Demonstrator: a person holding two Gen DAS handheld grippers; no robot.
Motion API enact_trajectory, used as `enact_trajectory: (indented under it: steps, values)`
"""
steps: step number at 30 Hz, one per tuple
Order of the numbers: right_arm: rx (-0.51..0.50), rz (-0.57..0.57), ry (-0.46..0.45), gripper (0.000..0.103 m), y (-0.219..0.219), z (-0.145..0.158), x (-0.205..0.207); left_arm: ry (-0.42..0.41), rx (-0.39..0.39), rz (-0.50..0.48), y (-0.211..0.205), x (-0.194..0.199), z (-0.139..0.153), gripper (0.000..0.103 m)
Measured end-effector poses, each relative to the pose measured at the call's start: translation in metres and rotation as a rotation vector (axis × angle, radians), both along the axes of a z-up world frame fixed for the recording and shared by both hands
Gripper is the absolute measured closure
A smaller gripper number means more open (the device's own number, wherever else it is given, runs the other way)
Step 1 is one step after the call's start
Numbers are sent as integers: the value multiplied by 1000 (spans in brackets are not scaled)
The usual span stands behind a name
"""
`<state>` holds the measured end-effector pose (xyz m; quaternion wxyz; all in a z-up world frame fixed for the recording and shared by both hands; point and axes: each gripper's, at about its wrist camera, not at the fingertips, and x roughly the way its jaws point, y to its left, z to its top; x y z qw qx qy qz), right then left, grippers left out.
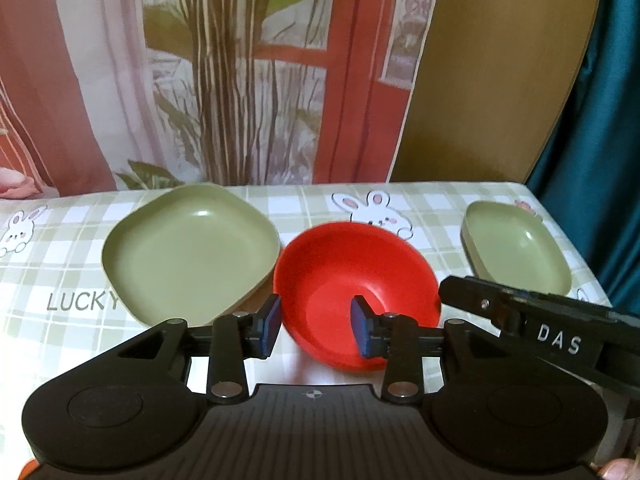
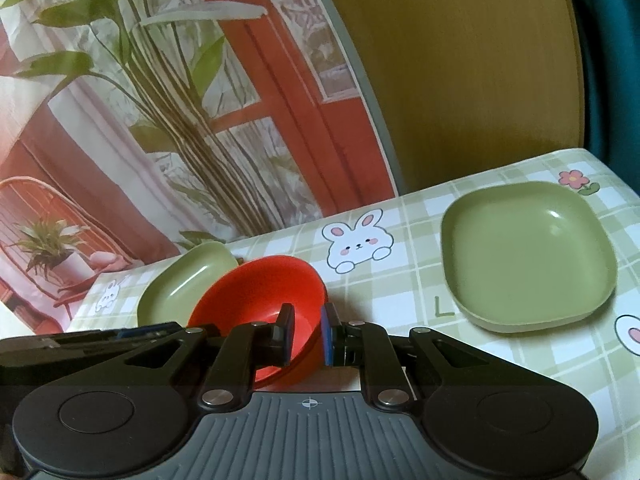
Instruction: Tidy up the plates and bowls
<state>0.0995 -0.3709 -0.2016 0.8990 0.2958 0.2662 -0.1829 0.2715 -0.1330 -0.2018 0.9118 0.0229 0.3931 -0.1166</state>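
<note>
The red bowl [image 1: 356, 288] sits tilted on the checked tablecloth [image 1: 304, 204], between two green square plates. The left gripper [image 1: 316, 324] straddles its near rim with jaws spread, pads clear; the right gripper [image 2: 308, 330] pinches its rim.

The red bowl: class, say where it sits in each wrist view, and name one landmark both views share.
Left wrist view: the red bowl sits at centre, just right of the larger green plate, with the left gripper astride its near rim.
Right wrist view: the red bowl sits lower left of centre, its rim between the right gripper pads.
Shared landmark: the bunny print beyond the bowl.
</note>
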Motion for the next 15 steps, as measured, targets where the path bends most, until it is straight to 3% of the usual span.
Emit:
enact_trajectory:
  steps: [8,15]
  values:
    - [-72,-46,-15,89,-21,9,-26,-76,-45,-23,-20,-8,17,63]
    - [-147,-110,14,88,-64,6,-53,-104,-71,-102,-59,1,20,63]
